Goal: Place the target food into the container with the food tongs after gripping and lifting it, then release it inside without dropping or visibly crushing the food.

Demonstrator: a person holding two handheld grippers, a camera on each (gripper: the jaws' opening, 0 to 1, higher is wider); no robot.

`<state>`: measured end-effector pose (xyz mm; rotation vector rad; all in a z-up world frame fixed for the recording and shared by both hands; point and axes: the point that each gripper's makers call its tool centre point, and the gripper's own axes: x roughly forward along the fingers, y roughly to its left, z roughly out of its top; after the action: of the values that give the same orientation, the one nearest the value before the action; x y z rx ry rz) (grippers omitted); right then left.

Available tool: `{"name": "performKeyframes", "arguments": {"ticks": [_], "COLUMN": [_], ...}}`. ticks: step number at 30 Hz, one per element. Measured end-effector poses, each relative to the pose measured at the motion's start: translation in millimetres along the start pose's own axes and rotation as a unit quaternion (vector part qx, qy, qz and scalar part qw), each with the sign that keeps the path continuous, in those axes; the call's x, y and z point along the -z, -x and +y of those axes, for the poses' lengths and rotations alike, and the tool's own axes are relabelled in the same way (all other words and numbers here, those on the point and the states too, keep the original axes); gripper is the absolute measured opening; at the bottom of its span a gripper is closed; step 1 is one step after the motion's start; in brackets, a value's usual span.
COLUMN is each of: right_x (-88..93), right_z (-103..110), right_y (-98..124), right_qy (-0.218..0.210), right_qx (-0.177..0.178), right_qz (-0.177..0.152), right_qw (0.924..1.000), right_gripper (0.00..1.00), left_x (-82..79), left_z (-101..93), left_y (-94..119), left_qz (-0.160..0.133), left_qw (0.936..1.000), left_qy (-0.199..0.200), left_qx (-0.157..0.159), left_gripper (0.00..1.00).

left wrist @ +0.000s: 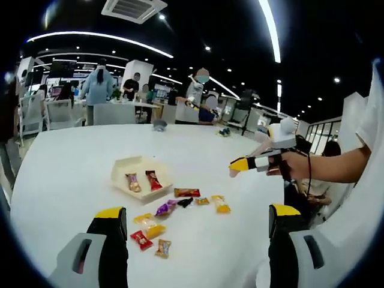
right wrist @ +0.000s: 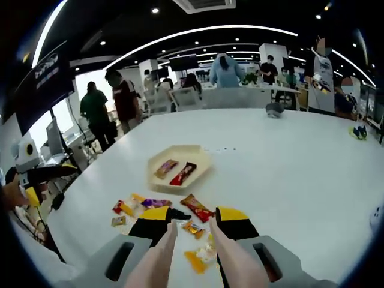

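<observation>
The shallow cream tray-shaped container [right wrist: 179,166] sits on the white worktop [right wrist: 288,168] and serves as the landmark; two wrapped candy bars, one tan and one red, already lie inside it. The loose wrapped candies are scattered on the worktop just on the near side of that container. In the right gripper view the right hand-held gripper [right wrist: 192,225] carries a pair of pale pink food tongs [right wrist: 161,258], their arms running forward between the yellow-tipped jaws, which stand narrow around them; the tong tips hover over a small orange-and-brown wrapped candy [right wrist: 193,228] in the pile, near the container's closest edge, with a long red wrapped bar [right wrist: 197,207] just beyond. Whether the tips already touch that candy cannot be told. The left hand-held gripper [left wrist: 198,219] stands wide and holds nothing, looking at the container from the opposite side of the candy scatter. The step in hand looks like the grip: it is best done by settling the tong tips on either side of one candy only, squeezing gently enough that the wrapper does not buckle, then lifting straight up before moving toward the container.
</observation>
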<state>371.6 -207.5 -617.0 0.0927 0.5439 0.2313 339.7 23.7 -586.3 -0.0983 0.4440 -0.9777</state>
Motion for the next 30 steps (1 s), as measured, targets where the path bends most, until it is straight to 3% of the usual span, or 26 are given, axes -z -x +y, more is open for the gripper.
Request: {"name": "performKeyframes", "arguments": {"ticks": [13, 18, 22, 26, 30], "right_x": [-2.3, 8.7, 26.8, 33.6, 33.5], "right_z": [-0.4, -1.9, -1.9, -4.5, 1.5], "right_y": [-6.1, -1.9, -1.8, -5.2, -8.1], "right_qy": [0.011, -0.002, -0.014, -0.017, 0.014], "right_qx": [-0.004, 0.013, 0.017, 0.014, -0.002], "right_qz": [-0.003, -0.001, 0.009, 0.013, 0.014], "right_qw": [0.9999, 0.9999, 0.9997, 0.9997, 0.9998], "right_gripper": [0.29, 0.29, 0.28, 0.29, 0.29], "left_x": [-0.6, 2.0, 11.4, 10.8, 9.0], "left_z": [4.2, 5.8, 2.5, 3.8, 3.5], "left_y": [-3.0, -2.0, -1.9, 1.9, 2.8], "left_qz": [-0.002, 0.001, 0.021, 0.019, 0.011], "left_qw": [1.0000, 0.9999, 0.9997, 0.9998, 0.9999], "left_qy": [-0.005, 0.001, -0.010, -0.008, 0.002], "left_qx": [-0.007, -0.010, -0.005, -0.009, -0.011], "left_gripper": [0.99, 0.99, 0.99, 0.99, 0.99]}}
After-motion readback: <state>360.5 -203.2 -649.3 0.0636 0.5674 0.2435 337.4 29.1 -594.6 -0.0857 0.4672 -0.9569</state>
